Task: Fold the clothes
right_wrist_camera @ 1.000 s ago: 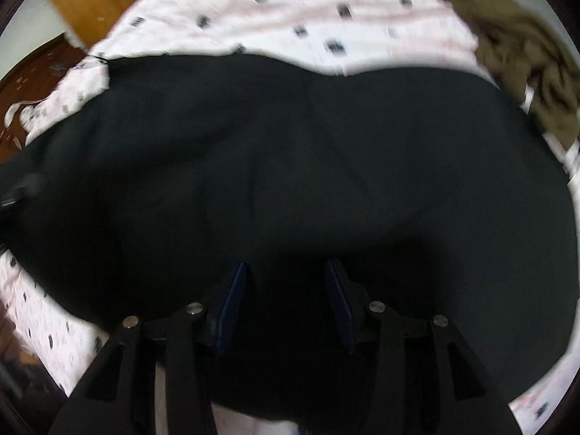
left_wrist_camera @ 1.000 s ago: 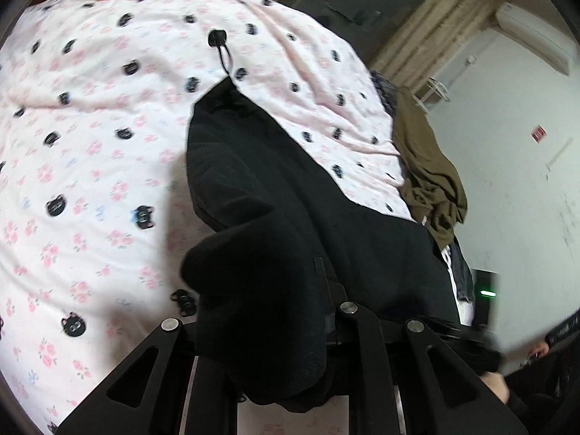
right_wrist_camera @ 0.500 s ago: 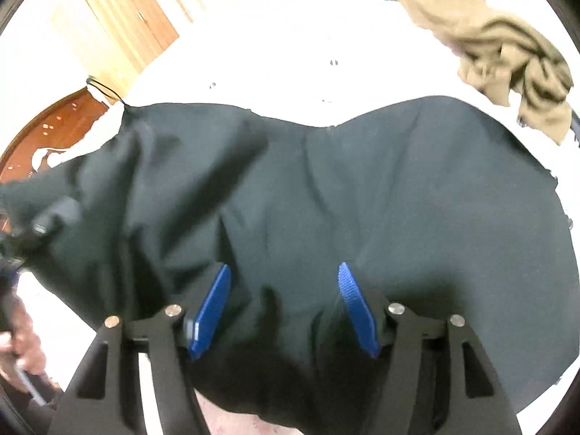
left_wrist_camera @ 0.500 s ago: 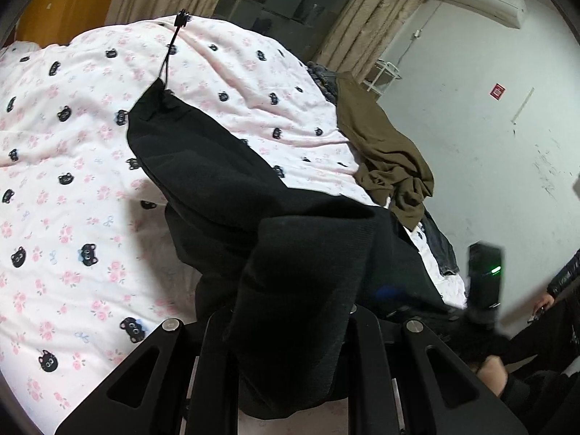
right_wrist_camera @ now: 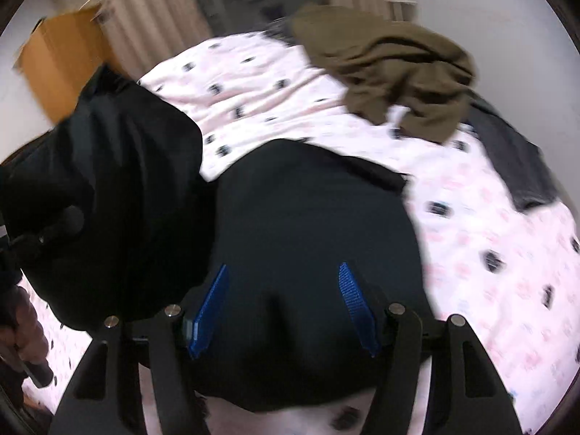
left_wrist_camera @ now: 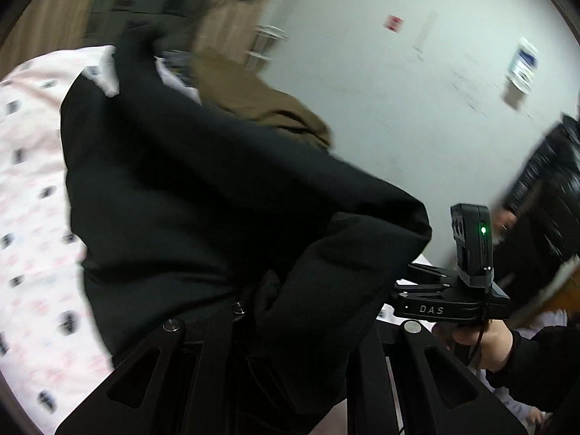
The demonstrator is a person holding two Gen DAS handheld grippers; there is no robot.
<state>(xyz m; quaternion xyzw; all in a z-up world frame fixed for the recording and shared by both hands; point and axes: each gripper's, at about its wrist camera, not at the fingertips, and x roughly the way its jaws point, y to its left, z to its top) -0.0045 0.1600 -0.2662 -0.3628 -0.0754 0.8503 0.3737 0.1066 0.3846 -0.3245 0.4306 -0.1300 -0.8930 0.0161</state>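
Left tongs [left_wrist_camera: 275,290] pinch black garment [right_wrist_camera: 308,224] over pink-print bed [right_wrist_camera: 489,217]; right tongs [right_wrist_camera: 282,304] gape.

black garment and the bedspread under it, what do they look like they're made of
Black garment: looks like a thick, matte knit, maybe fleece or sweatshirt jersey; it bunches in soft, rounded folds with no sheen. Motion blur hides the weave.
Bedspread: probably a light woven cotton or a blend, matte, pale pink with a printed pattern of small dark motifs and faint flowers; it lies in shallow wrinkles.
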